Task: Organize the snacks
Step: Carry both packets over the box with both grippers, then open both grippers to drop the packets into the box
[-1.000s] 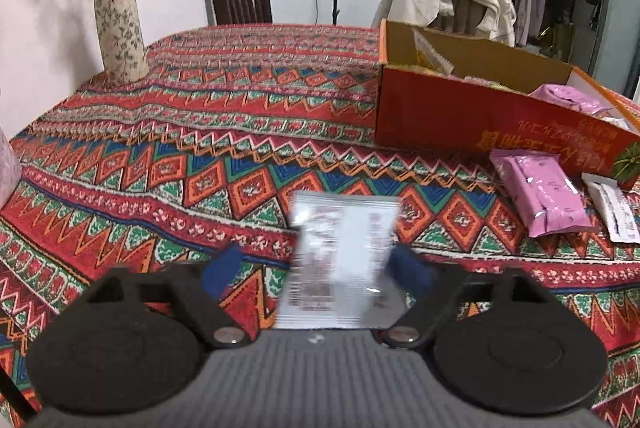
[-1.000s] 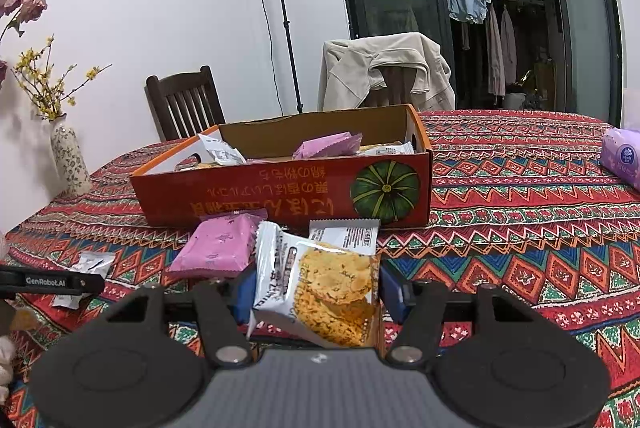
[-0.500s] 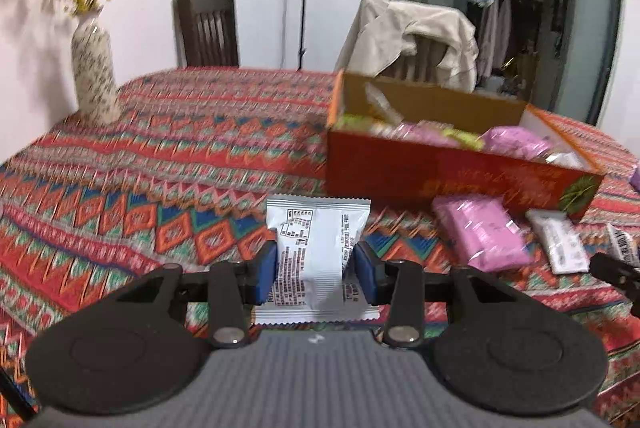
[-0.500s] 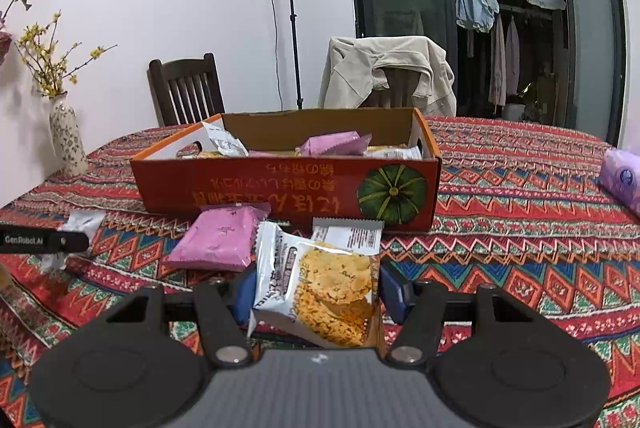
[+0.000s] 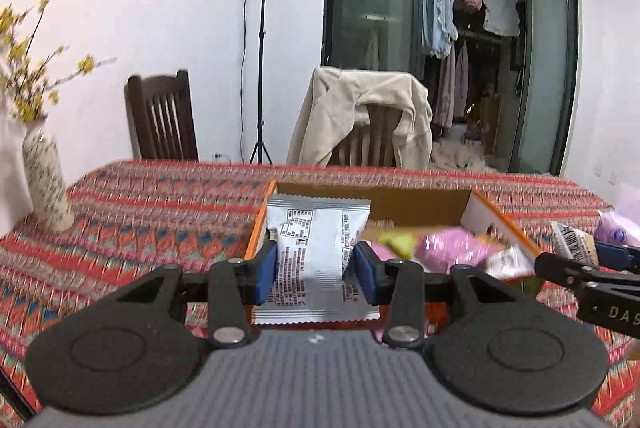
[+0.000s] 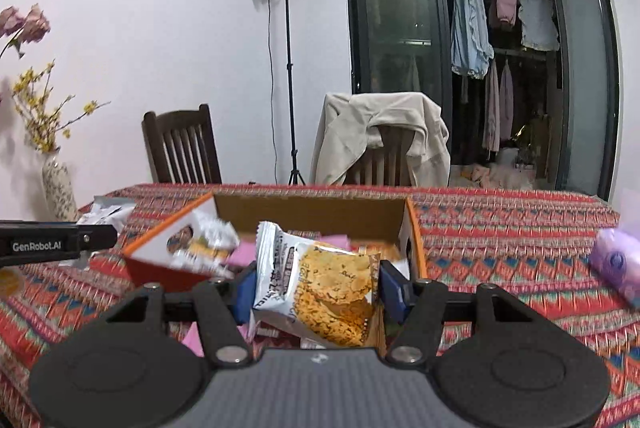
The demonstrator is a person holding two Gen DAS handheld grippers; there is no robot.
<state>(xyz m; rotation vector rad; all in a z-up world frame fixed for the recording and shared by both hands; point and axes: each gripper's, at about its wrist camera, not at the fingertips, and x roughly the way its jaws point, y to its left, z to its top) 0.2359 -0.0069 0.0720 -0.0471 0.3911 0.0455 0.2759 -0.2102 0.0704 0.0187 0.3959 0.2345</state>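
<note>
Left claw (image 5: 315, 271) clamps white packet (image 5: 316, 260); right claw (image 6: 318, 288) clamps cracker packet (image 6: 320, 292), both before box (image 6: 304, 214)

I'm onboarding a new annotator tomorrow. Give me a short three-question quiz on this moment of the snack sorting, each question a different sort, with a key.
1. True or false: the left gripper is shut on a silver packet.
2. Multiple choice: the cracker packet in the right gripper shows on its front A) golden crackers B) green leaves C) nothing, it is plain pink.
3. Fill in: pink packets lie inside the orange ___.

Key: 1 true; 2 A; 3 box.
</note>
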